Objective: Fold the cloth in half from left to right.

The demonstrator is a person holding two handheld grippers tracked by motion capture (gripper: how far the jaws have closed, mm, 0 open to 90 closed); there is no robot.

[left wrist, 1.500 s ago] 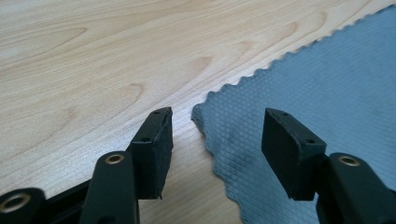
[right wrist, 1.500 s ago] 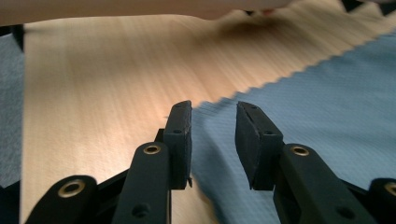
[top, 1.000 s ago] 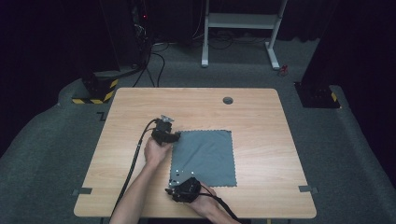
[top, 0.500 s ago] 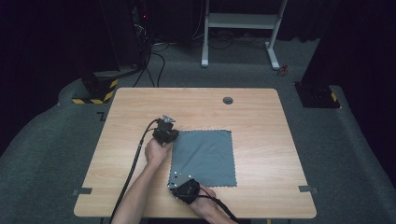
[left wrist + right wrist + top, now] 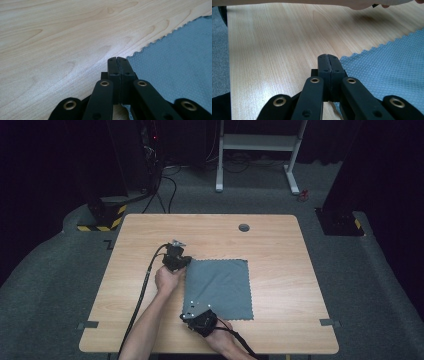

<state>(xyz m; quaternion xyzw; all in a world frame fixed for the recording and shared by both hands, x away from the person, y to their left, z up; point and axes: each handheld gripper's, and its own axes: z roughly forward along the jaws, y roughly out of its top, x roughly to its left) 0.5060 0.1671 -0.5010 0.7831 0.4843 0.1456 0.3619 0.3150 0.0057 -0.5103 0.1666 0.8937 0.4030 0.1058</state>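
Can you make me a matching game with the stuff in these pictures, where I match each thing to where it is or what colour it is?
Things:
1. grey cloth
2. left claw
3. right claw
4. round hole

Places:
A. in the table top near the far edge
B. at the cloth's near left corner
C. lying flat in the middle of the table
D. at the cloth's far left corner

Pairs: 1-C, 2-D, 3-B, 4-A

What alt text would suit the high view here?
A person's two hands each hold a claw shut on a corner of a grey cloth lying flat on a wooden table: left claw at the far-left corner, right claw at the near-left.
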